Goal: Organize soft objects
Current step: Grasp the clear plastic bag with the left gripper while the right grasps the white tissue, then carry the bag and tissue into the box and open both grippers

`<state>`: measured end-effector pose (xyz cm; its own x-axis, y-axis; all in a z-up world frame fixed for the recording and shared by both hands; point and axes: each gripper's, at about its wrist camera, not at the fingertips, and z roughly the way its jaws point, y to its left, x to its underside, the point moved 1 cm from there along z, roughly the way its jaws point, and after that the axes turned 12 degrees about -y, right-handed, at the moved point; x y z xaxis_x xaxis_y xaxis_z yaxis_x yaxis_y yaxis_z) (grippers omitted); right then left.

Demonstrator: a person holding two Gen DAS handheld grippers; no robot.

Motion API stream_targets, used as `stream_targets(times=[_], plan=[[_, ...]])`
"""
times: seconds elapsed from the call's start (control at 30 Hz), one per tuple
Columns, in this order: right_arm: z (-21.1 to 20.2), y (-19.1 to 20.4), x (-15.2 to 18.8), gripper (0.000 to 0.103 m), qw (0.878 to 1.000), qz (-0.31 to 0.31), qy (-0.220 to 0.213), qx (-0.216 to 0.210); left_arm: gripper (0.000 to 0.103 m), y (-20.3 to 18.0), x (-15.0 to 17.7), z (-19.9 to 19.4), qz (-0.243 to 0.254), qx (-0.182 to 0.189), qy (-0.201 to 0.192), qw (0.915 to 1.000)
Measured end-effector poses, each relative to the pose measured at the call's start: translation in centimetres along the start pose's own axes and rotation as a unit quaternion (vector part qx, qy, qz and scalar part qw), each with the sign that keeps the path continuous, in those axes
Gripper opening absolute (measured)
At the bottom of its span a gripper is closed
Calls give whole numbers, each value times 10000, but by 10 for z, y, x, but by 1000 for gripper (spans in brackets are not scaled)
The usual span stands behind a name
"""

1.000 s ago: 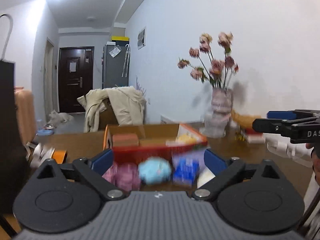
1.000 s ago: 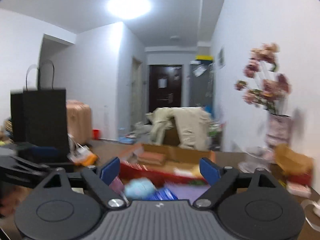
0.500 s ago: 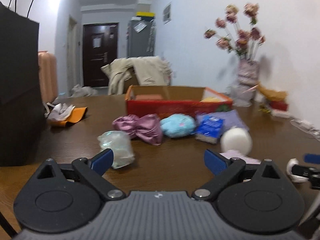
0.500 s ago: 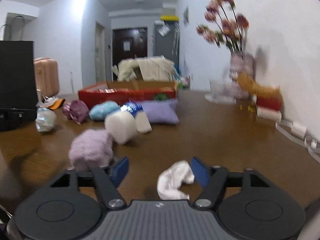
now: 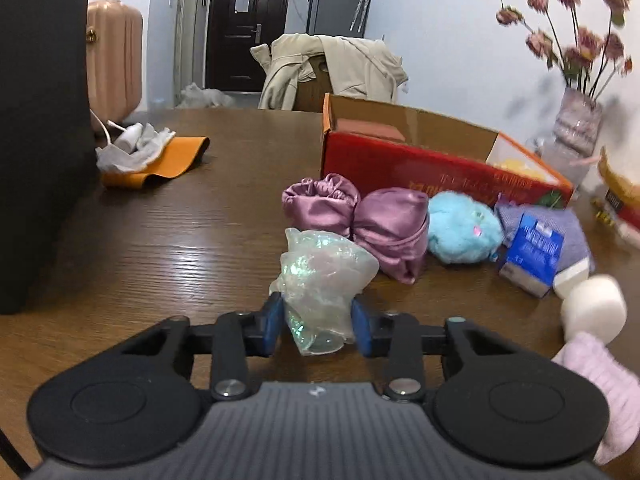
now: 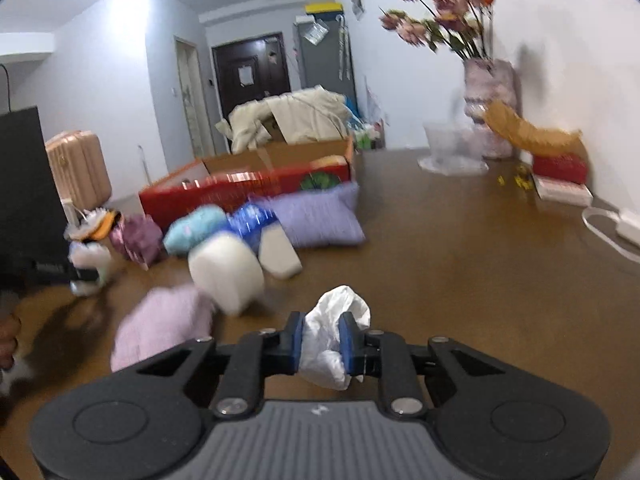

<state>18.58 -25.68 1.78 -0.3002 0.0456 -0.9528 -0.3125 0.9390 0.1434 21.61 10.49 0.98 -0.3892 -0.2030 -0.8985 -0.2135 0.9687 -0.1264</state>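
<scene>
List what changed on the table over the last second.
Both grippers came down to the table. The left gripper is closing on the iridescent plastic wad; the right gripper is closing on the white crumpled bag. The red box and other soft items stayed put.
</scene>
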Motion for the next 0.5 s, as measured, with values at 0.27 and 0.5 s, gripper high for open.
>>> stream_targets(times=[0.27, 0.5], plan=[[71, 2, -90, 19, 9953, 71, -628, -731, 25, -26, -93, 21, -178, 1132, -535, 9920], [272, 6, -178, 19, 9945, 4, 277, -1012, 27, -93, -177, 188, 447, 1480, 130, 9879]])
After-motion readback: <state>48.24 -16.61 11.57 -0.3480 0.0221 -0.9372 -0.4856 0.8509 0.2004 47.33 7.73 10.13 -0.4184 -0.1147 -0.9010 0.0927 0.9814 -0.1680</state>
